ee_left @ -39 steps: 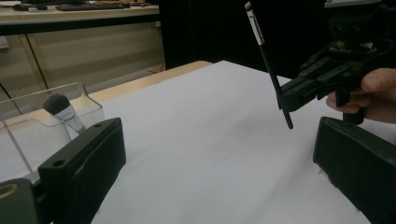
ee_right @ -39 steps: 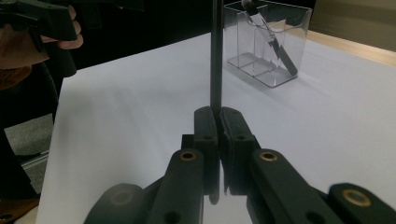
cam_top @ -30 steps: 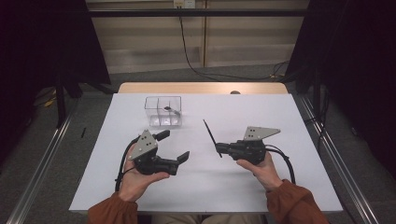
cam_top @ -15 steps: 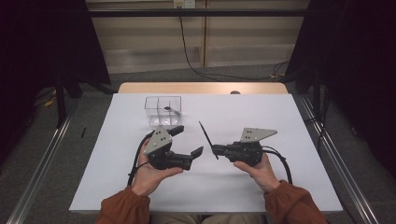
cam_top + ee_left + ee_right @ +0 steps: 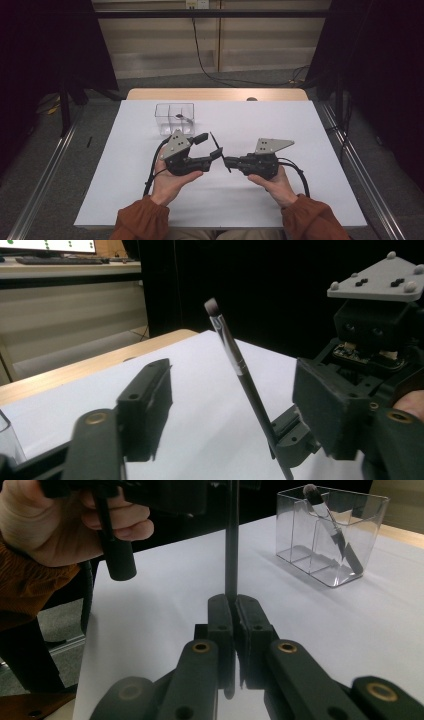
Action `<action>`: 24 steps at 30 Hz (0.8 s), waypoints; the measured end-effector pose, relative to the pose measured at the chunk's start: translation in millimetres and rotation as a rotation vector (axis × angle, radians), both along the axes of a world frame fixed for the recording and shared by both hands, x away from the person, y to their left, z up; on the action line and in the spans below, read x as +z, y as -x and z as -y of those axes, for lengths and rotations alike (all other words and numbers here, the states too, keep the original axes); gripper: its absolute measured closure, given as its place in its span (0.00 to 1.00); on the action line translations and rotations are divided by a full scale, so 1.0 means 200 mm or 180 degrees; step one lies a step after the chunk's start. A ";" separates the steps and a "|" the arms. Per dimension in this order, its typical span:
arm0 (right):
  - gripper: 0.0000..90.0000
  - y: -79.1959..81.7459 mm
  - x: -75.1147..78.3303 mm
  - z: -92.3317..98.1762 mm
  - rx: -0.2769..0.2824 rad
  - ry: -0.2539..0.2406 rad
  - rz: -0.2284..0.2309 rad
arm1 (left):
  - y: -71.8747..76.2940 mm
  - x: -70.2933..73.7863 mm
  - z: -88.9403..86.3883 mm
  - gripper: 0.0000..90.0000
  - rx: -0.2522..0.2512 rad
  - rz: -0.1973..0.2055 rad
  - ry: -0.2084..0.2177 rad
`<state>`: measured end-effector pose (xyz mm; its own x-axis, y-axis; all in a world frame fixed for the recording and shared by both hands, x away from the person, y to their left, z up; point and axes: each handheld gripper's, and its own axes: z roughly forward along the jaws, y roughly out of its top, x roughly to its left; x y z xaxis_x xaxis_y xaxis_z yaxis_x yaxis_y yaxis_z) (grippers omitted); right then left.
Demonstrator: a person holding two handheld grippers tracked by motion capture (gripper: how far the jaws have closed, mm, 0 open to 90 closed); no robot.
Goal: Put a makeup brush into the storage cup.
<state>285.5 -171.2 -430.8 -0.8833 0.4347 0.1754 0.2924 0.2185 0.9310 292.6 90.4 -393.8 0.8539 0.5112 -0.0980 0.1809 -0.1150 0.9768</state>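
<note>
While right fingers (image 5: 234, 615) pinch it, the slim black grey-tipped brush (image 5: 235, 360) stands between half-closed left fingers (image 5: 150, 405).

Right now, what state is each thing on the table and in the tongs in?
Right tongs: shut on the brush.
Brush: held tilted above the table, bristles up.
Left tongs: jaws just closing around the brush, not yet touching.
Clear box: upright, open-topped, another brush leaning inside.

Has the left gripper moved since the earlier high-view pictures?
Yes. The left gripper has moved right, away from beneath the clear box, toward the brush in the right gripper; its jaws have just been closing.
</note>
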 end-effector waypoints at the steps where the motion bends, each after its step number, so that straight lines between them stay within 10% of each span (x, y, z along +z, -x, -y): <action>1: 0.96 0.00 0.00 0.00 0.0006 0.0003 0.0004 | 0.00 0.00 0.00 0.47 0.0007 -0.0010 -0.0006; 24: 0.96 0.01 -0.02 -0.03 0.0061 0.0044 -0.0017 | 0.01 0.00 0.00 0.90 -0.0108 -0.0293 0.0142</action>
